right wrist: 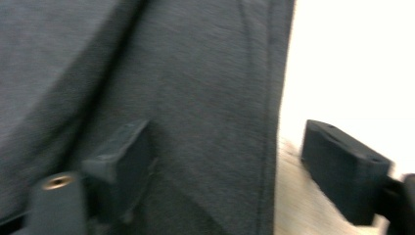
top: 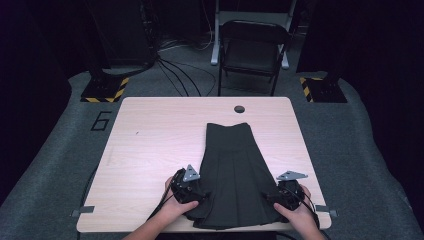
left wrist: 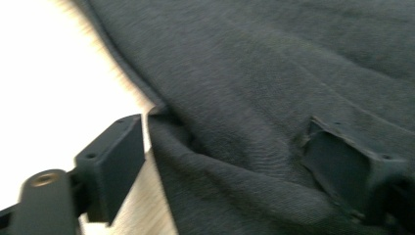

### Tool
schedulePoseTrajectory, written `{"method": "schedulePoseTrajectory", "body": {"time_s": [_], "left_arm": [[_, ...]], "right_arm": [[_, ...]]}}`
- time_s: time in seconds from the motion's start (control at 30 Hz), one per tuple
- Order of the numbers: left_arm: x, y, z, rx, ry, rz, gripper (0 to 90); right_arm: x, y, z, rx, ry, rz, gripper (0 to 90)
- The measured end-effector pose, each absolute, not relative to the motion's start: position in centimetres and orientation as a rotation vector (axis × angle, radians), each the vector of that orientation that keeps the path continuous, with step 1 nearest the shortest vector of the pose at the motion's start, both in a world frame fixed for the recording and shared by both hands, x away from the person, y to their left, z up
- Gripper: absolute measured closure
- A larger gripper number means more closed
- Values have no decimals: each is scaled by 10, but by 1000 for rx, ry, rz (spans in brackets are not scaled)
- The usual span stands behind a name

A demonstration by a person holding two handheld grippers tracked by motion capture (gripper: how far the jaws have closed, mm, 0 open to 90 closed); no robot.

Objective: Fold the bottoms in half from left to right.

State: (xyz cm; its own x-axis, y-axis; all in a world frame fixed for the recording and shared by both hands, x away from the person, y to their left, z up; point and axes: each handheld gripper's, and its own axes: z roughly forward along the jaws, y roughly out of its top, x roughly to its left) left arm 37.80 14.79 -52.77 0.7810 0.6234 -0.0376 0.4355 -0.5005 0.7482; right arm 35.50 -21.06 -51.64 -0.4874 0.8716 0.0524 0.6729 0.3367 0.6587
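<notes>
A dark grey pleated skirt (top: 232, 165) lies flat on the light wooden table (top: 150, 140), waistband away from me and hem at the near edge. My left gripper (top: 196, 192) sits at the skirt's lower left edge. In the left gripper view the left gripper (left wrist: 230, 161) stands open, one jaw over bare table, the other on the cloth, a bunched fold of skirt (left wrist: 254, 98) between them. My right gripper (top: 280, 196) is at the lower right edge. It (right wrist: 230, 161) is open too, straddling the skirt's side seam (right wrist: 195, 98), not pinching it.
A round cable hole (top: 239, 108) sits near the table's far edge. A black folding chair (top: 252, 50) stands behind the table, with floor cables and two hazard-striped stand bases (top: 104, 89) on either side. The table's near edge lies just under my hands.
</notes>
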Motion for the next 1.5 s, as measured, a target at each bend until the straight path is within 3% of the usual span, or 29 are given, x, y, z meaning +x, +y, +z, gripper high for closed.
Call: {"method": "schedulePoseTrajectory", "body": {"time_s": [0.07, 0.17, 0.2, 0.23, 0.27, 0.47, 0.77, 1.13, 1.5], "left_arm": [[376, 145, -527, 2170, 750, 291, 303], [375, 144, -527, 2161, 736, 274, 388], [375, 143, -527, 2152, 737, 268, 431], [375, 143, -527, 2152, 737, 268, 460], [377, 143, -527, 2145, 742, 254, 523], [384, 144, -525, 2119, 812, 160, 745], [387, 145, -512, 2155, 799, 224, 803], [381, 171, -467, 2119, 738, 343, 808], [367, 224, -451, 2083, 784, 367, 807]], "right_arm": [[352, -207, -514, 1344, 2326, 930, 356], [352, -207, -513, 1322, 2351, 935, 421], [351, -205, -513, 1327, 2357, 952, 500], [351, -205, -513, 1327, 2357, 952, 500], [352, -203, -512, 1321, 2381, 963, 582], [353, -198, -512, 1330, 2389, 999, 742], [355, -182, -499, 1185, 2406, 906, 799], [360, -145, -452, 979, 2351, 1047, 804], [348, -105, -431, 847, 2386, 1120, 803]]}}
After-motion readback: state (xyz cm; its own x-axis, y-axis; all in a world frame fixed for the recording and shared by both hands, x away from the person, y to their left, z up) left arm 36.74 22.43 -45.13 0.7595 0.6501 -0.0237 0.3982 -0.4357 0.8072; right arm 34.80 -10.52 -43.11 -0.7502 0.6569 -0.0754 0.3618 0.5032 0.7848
